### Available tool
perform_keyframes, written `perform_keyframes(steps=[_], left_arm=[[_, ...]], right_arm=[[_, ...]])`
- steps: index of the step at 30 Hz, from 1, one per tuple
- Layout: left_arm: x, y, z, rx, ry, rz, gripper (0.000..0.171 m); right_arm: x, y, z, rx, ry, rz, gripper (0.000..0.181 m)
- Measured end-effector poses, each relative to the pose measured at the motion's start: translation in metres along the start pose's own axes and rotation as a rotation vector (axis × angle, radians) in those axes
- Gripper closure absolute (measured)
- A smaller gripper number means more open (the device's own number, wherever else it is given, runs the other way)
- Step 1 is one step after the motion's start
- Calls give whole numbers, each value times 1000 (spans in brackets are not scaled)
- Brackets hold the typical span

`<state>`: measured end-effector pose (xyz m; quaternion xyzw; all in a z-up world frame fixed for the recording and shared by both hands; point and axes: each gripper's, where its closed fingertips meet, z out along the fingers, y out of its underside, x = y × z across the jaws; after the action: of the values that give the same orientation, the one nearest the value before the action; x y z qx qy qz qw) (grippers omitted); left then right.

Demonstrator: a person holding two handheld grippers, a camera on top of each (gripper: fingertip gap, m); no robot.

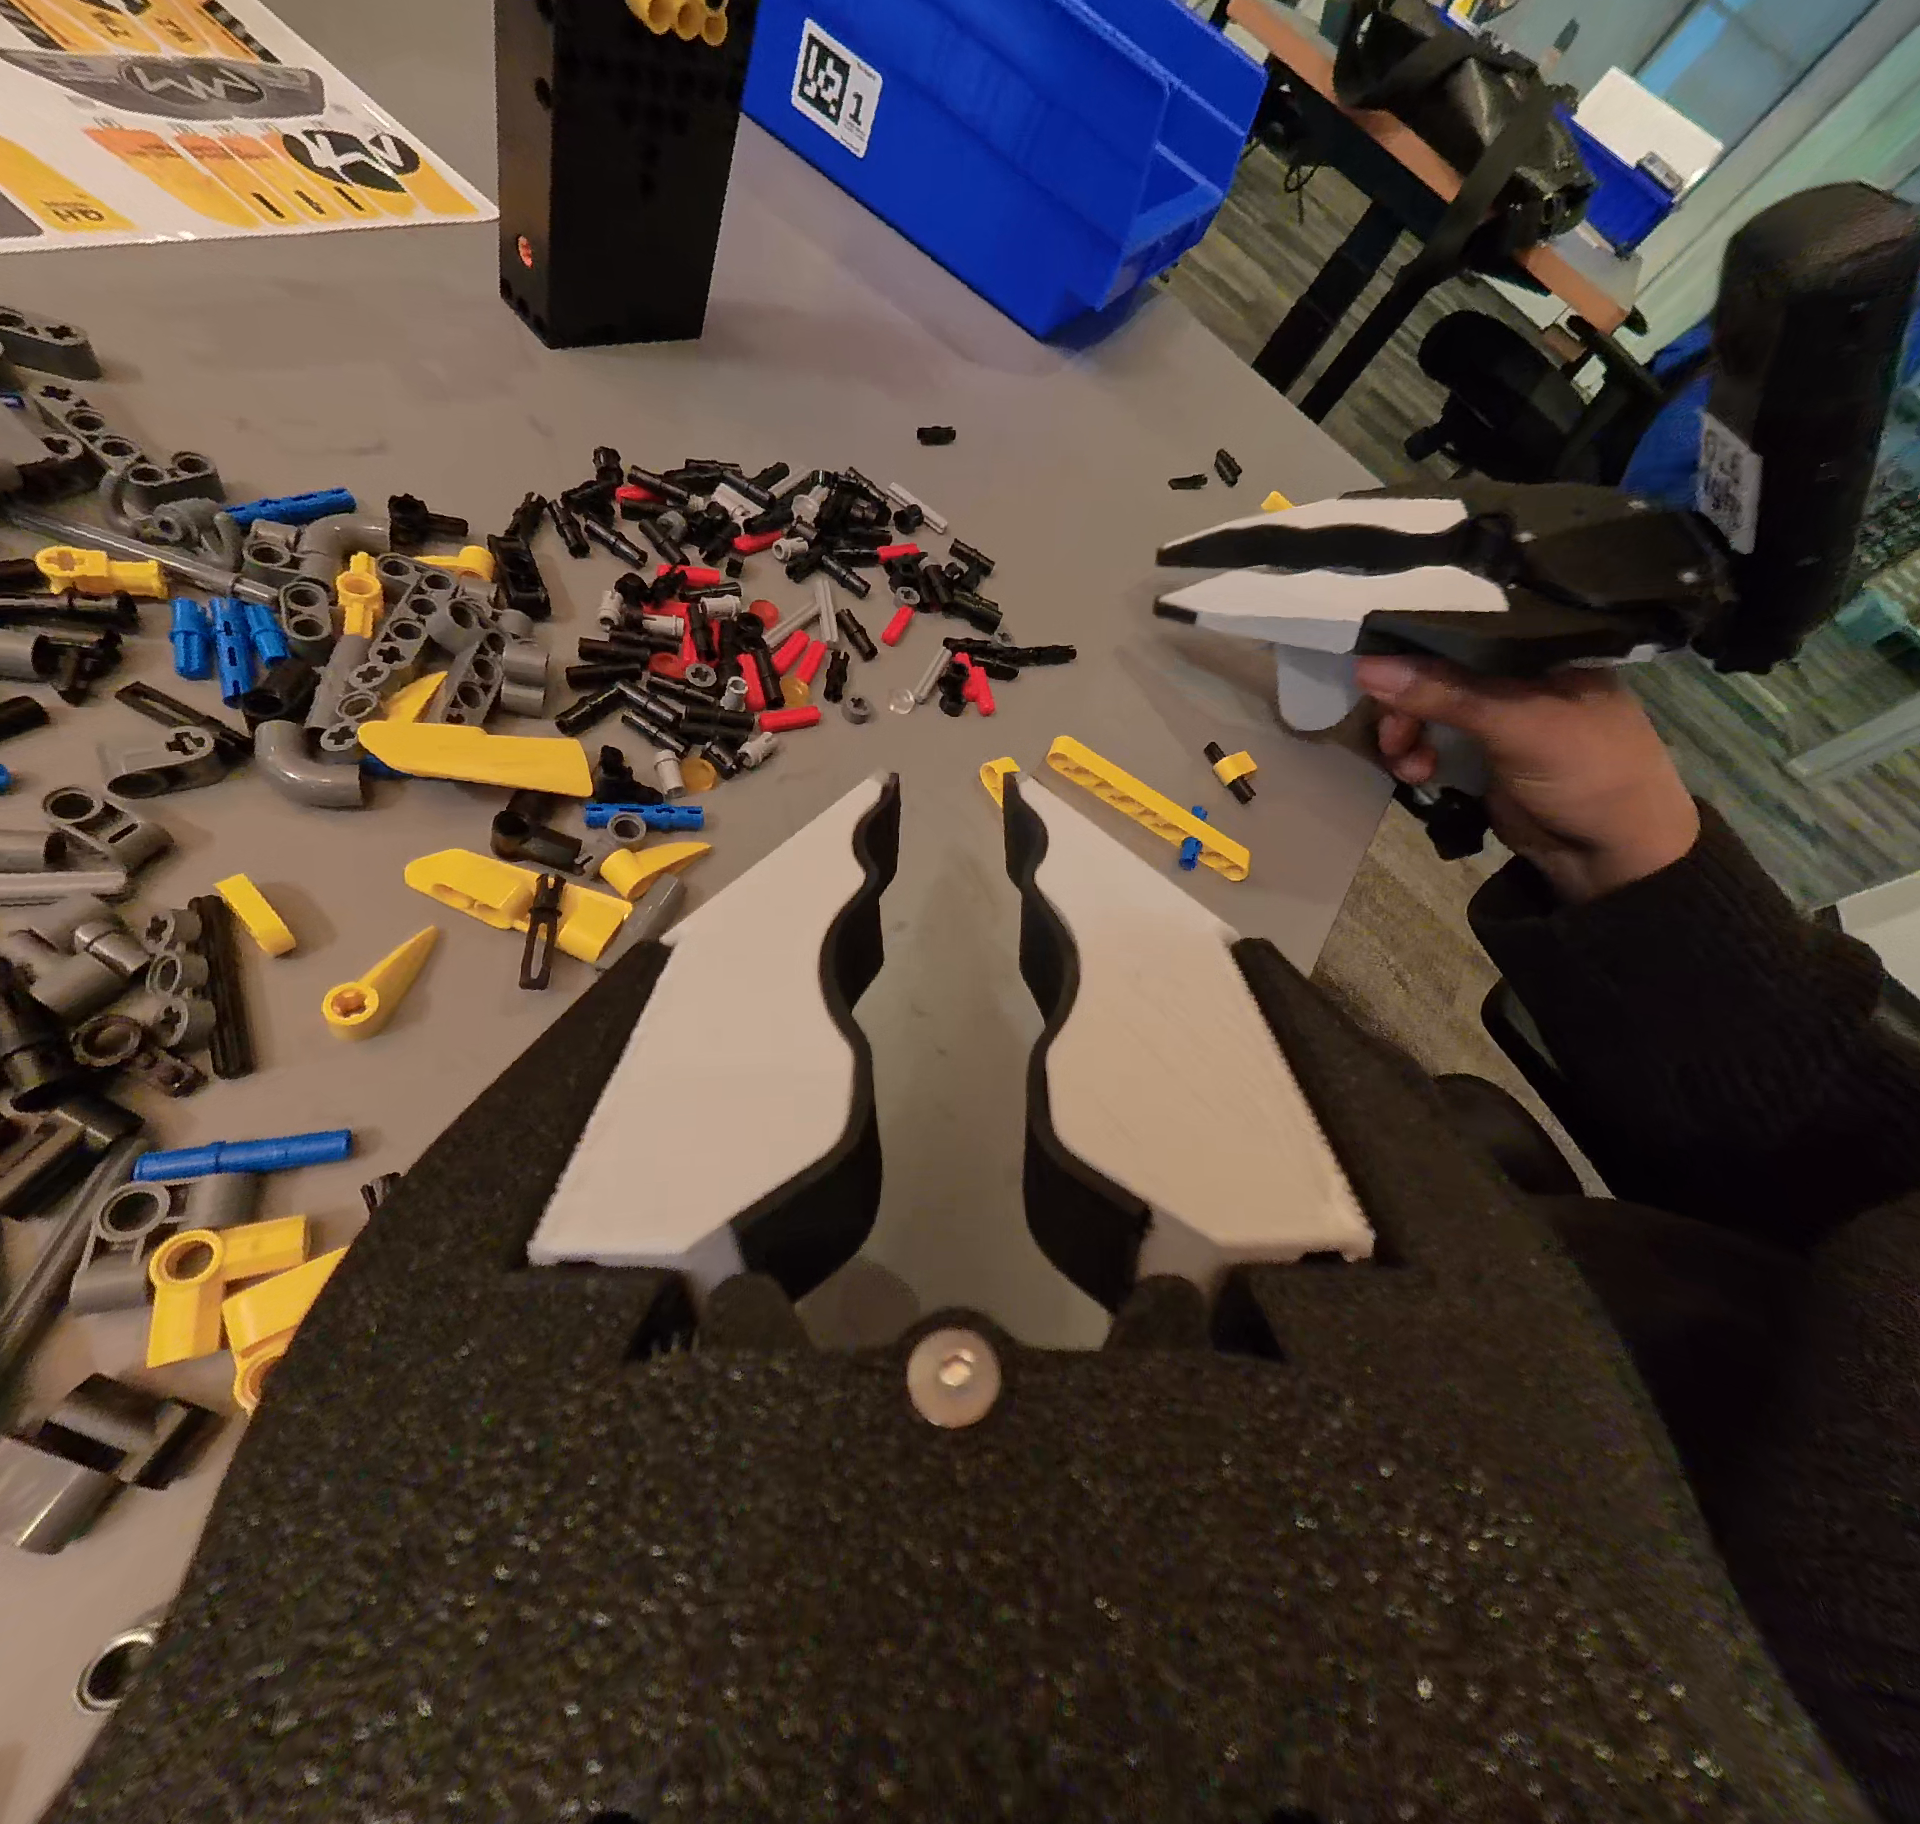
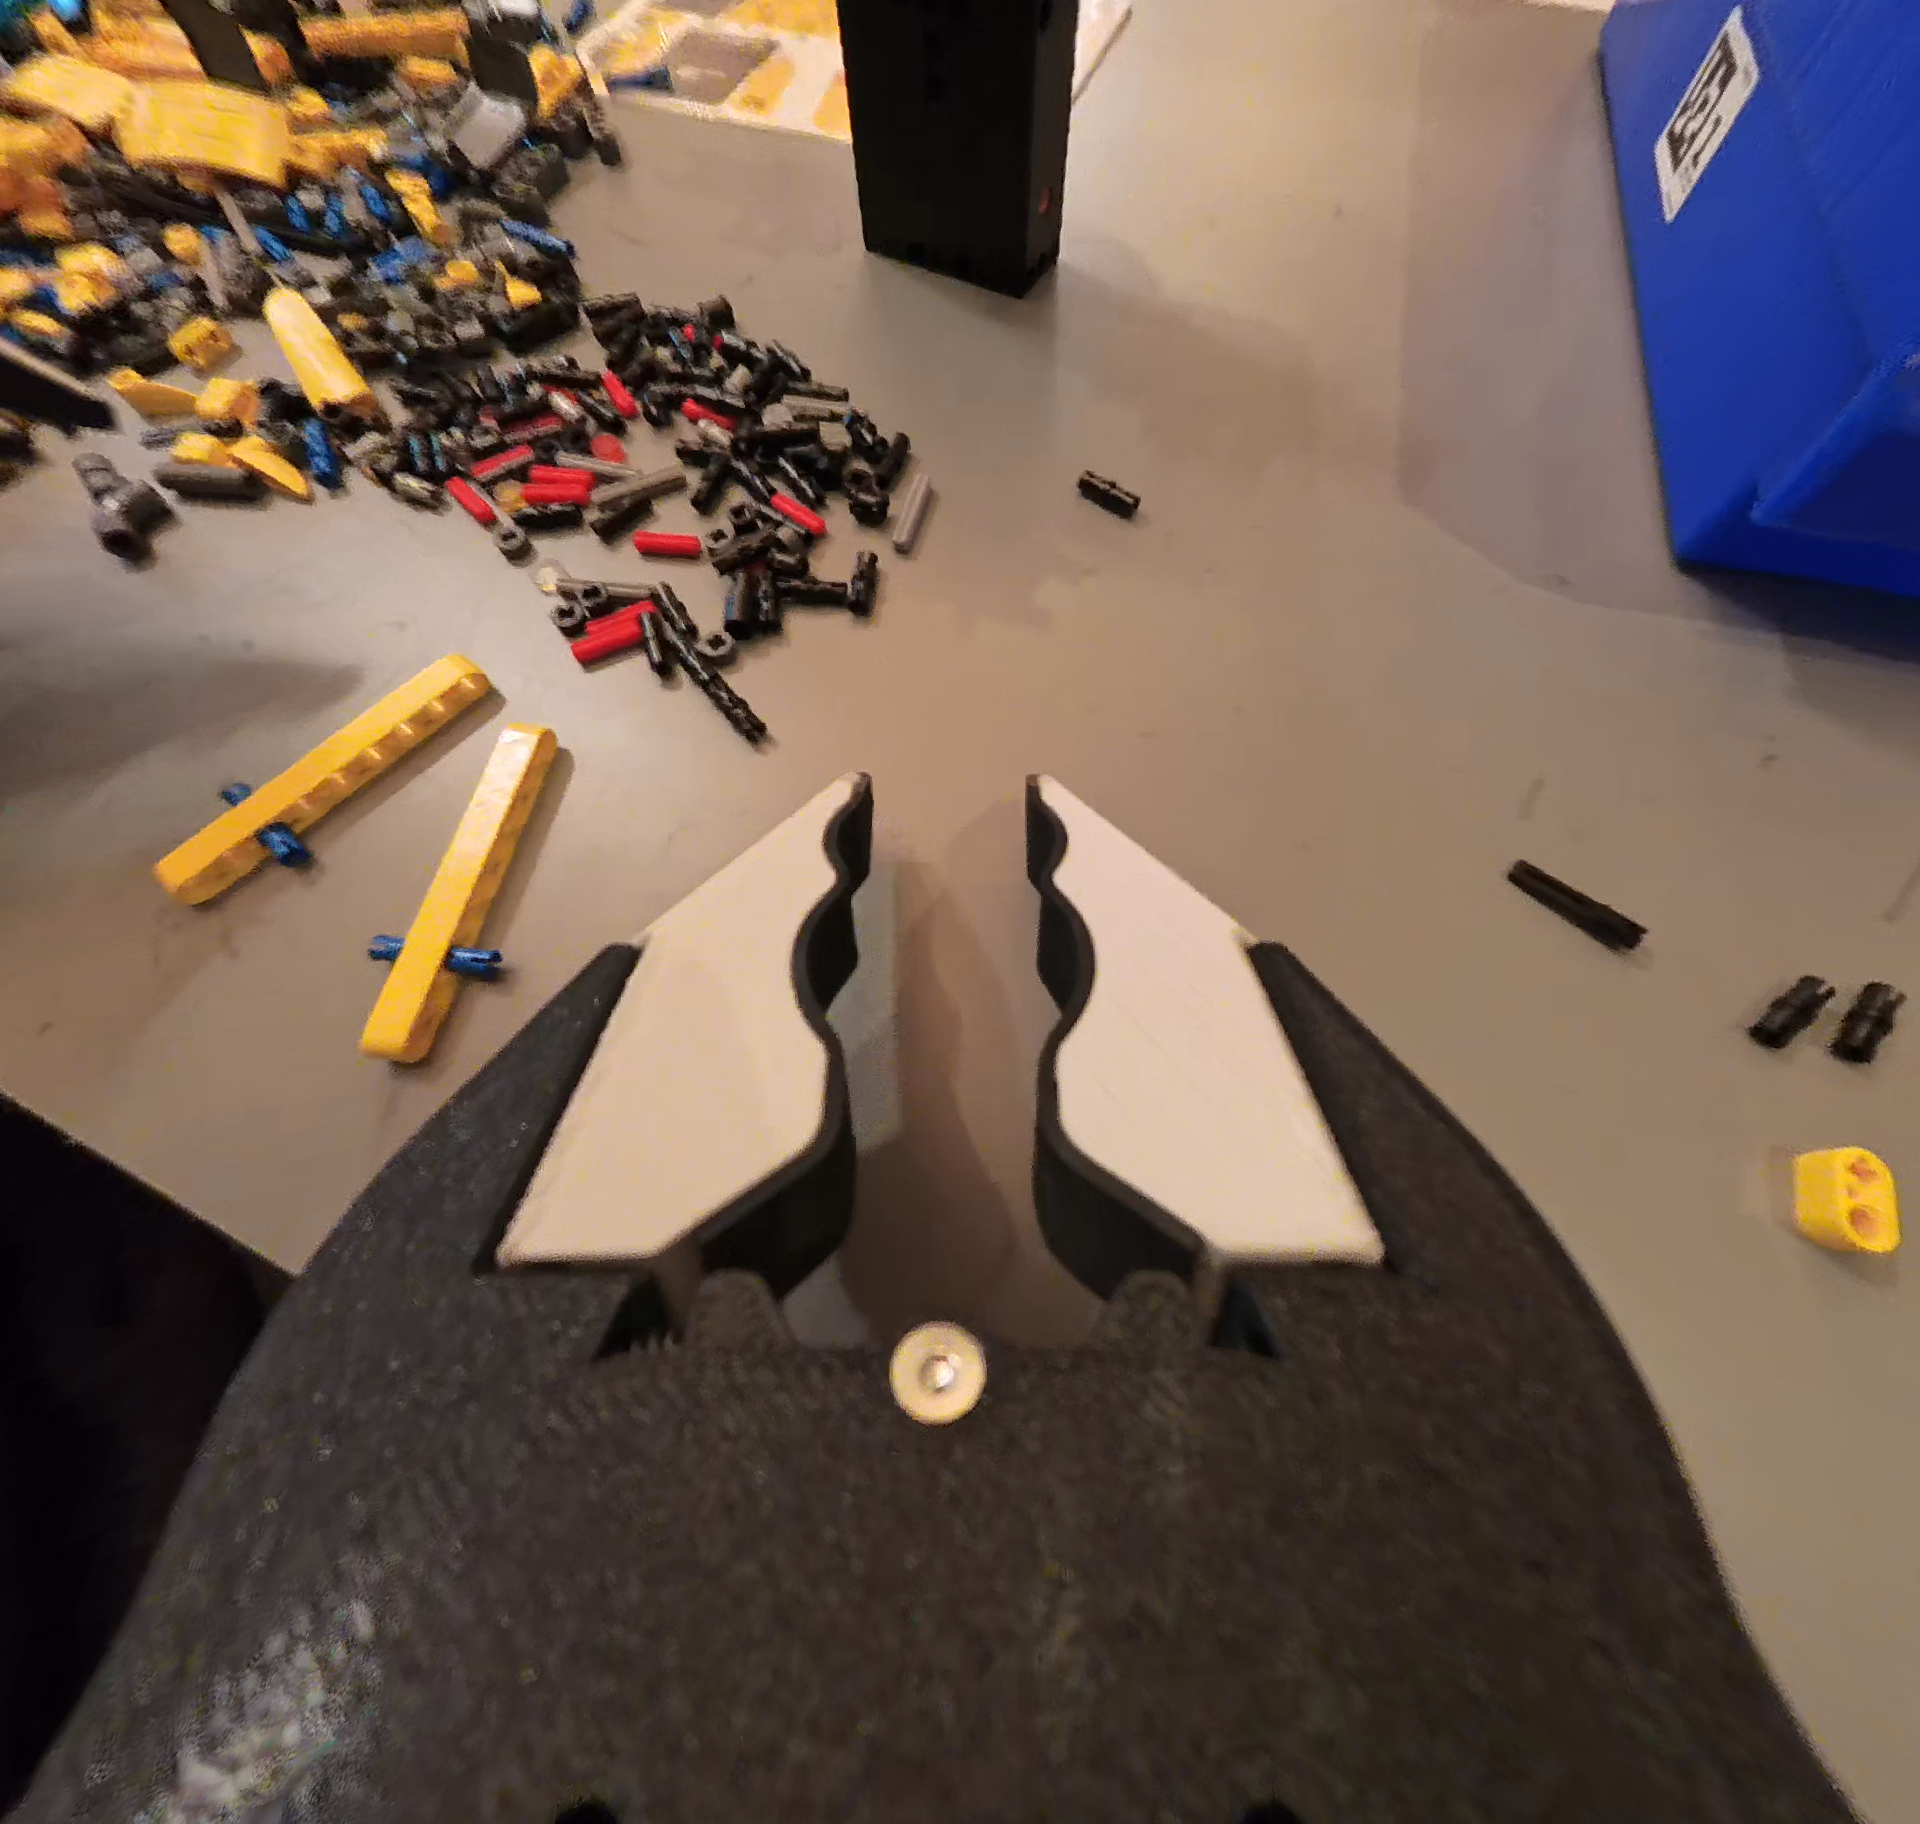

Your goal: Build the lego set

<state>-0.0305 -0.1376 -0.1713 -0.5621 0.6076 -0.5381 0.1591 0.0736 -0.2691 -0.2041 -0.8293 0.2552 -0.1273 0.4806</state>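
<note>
Left hand-held gripper [image 1: 948, 787] parted, empty, above two yellow beams [image 1: 1148, 806] with blue pins. Right hand-held gripper [image 2: 948, 787] likewise parted and empty, over bare grey table [image 2: 1299, 631]. Nearby: pile of black and red pins [image 2: 675, 486], black block [image 2: 956, 91], blue bin [image 2: 1787, 320]. Beyond, office desks, carpet.

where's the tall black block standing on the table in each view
Left wrist view: the tall black block stands upright at top centre-left, beyond the pile of small pins, with the blue bin just to its right.
Right wrist view: the same block stands at top centre, straight beyond the open right gripper.
Shared landmark: the blue bin, to the right of the block in both views.
</note>
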Motion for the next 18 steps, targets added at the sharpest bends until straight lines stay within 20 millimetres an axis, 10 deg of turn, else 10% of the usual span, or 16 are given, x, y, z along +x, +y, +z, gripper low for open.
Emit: perform_keyframes(steps=[7, 14, 18], left_arm=[[-2, 1, 1, -7, -12, -3, 152], [-2, 2, 2, -18, -17, 2, 152], [-3, 4, 3, -29, -25, 4, 151]], right_arm=[[22, -18, -25, 196, -21, 148, 152], [113, 5, -36, -53, 383, -159, 150], [128, 16, -21, -164, 317, -129, 140]])
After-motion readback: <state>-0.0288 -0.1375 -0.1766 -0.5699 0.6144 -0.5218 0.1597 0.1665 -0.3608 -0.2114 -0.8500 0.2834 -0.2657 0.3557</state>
